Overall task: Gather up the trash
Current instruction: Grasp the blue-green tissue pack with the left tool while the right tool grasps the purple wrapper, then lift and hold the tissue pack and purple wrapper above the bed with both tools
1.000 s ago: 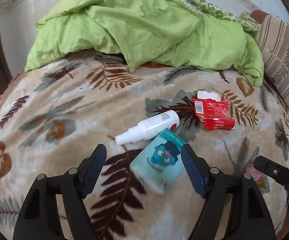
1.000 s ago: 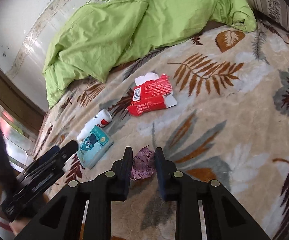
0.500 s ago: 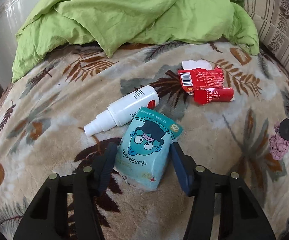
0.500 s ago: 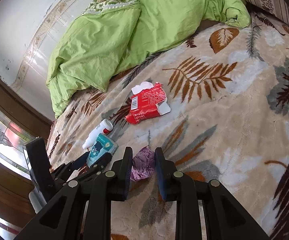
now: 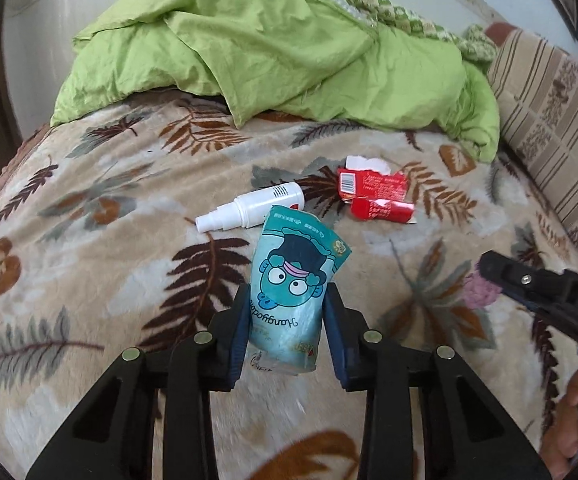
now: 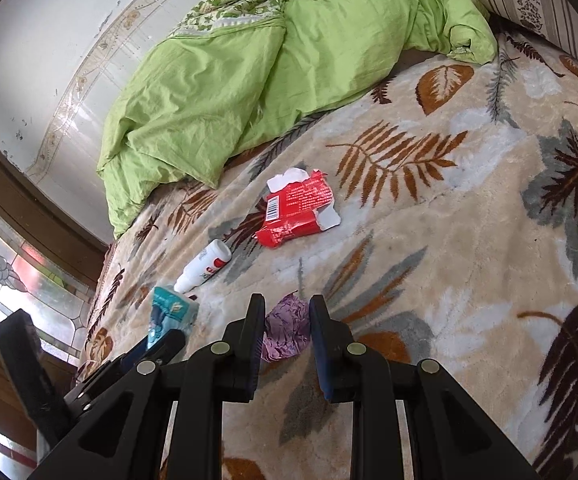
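Observation:
In the left wrist view a teal cartoon-face tissue pack (image 5: 293,284) stands up between the pads of my left gripper (image 5: 287,308), whose jaws are closing and press on its sides; the pack is lifted off the blanket. The same pack (image 6: 171,310) shows at the left of the right wrist view. My right gripper (image 6: 285,330) is shut on a crumpled purple wrapper (image 6: 287,330), also seen as a pink-purple wad (image 5: 479,290). A white spray bottle (image 5: 249,208) (image 6: 205,266) and a torn red wrapper (image 5: 373,196) (image 6: 299,210) lie on the leaf-patterned blanket (image 5: 89,240).
A crumpled green duvet (image 5: 281,52) (image 6: 257,72) covers the far end of the bed. A striped cushion (image 5: 553,120) lines the right side. The wall (image 6: 49,40) and a stained-glass window (image 6: 5,256) lie at the left. A hand (image 5: 569,432) holds the right gripper.
My left gripper's jaws have come together on the teal tissue pack and lifted it off the blanket, away from the spray bottle. The right gripper has kept still with the purple wrapper.

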`<state>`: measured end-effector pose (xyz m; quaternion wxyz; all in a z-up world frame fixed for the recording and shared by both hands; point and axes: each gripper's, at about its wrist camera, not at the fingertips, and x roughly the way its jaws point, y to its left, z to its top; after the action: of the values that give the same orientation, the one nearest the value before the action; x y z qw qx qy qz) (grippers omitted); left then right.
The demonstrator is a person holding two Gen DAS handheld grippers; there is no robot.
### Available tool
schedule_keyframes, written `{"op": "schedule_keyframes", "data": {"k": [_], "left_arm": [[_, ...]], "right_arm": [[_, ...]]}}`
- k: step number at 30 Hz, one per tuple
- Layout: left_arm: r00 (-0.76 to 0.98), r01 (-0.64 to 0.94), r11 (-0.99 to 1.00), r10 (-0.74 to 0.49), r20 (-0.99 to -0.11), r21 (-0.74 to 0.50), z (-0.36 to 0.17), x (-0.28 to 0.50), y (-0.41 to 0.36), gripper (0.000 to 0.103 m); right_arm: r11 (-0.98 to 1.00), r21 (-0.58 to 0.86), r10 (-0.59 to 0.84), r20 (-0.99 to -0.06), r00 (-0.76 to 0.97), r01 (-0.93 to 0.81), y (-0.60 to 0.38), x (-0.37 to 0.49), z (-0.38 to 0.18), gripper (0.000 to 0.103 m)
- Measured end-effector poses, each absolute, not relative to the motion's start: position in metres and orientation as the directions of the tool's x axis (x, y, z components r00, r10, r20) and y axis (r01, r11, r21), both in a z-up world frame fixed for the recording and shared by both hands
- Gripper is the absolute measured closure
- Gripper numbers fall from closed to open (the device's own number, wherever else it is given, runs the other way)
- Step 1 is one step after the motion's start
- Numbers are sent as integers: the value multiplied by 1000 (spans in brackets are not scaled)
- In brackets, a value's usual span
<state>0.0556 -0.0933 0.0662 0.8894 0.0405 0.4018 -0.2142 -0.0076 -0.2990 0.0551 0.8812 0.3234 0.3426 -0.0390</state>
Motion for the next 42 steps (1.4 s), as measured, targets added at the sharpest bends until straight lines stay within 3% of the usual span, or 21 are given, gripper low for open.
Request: {"op": "schedule_keyframes", "data": {"k": [19, 42], "left_arm": [[655, 376, 924, -319, -685, -70, 76, -96, -50, 69], [726, 389, 921, -288, -624, 29, 87, -134, -59, 69]], "right_arm": [[861, 482, 179, -587, 790, 163, -255, -103, 78, 79], [863, 489, 209, -573, 792, 126, -235, -160, 77, 79]]}}
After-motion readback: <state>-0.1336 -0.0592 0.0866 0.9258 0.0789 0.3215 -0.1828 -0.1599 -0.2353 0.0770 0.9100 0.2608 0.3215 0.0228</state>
